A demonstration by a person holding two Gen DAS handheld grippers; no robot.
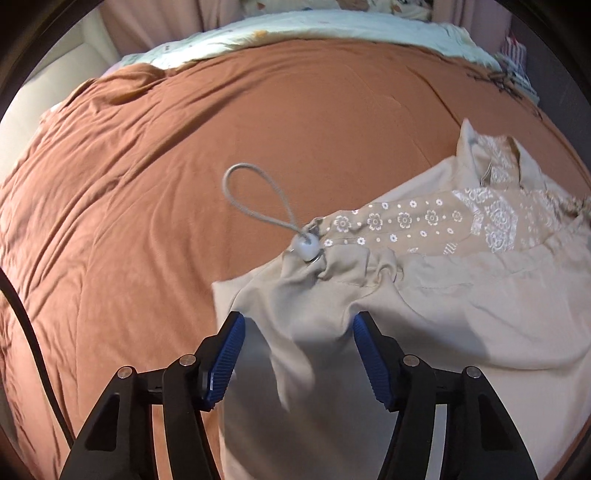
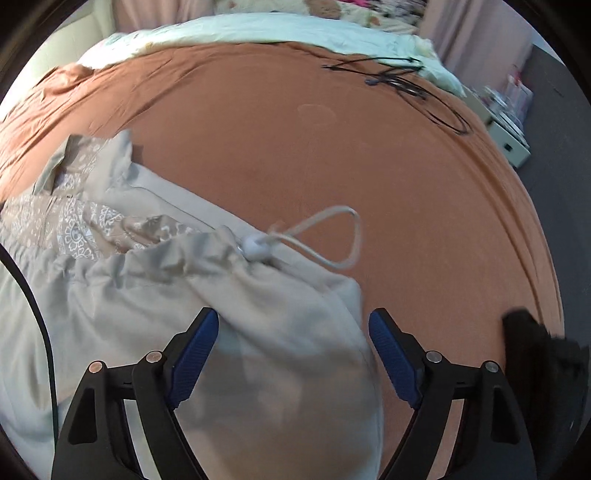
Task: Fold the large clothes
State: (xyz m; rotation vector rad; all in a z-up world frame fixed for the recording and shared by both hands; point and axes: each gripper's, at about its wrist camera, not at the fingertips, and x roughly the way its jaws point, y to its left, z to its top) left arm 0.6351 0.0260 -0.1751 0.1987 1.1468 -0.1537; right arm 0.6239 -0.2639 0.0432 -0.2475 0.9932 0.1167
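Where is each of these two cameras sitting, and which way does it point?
Left wrist view: rides on the left gripper, looking forward along its open fingers over the beige garment on the rust-brown bedspread.
Right wrist view: rides on the right gripper, also open, facing the same garment, with black cables farther off.
Shared: garment, bedspread, pale quilt; each shows a drawstring loop with a white toggle.

Left gripper (image 1: 298, 345) hangs low at six o'clock, jaws spread wide, blue pads (image 1: 226, 360) facing inward. Right gripper (image 2: 293, 349) matches it: six o'clock, jaws wide apart, nothing pinched.
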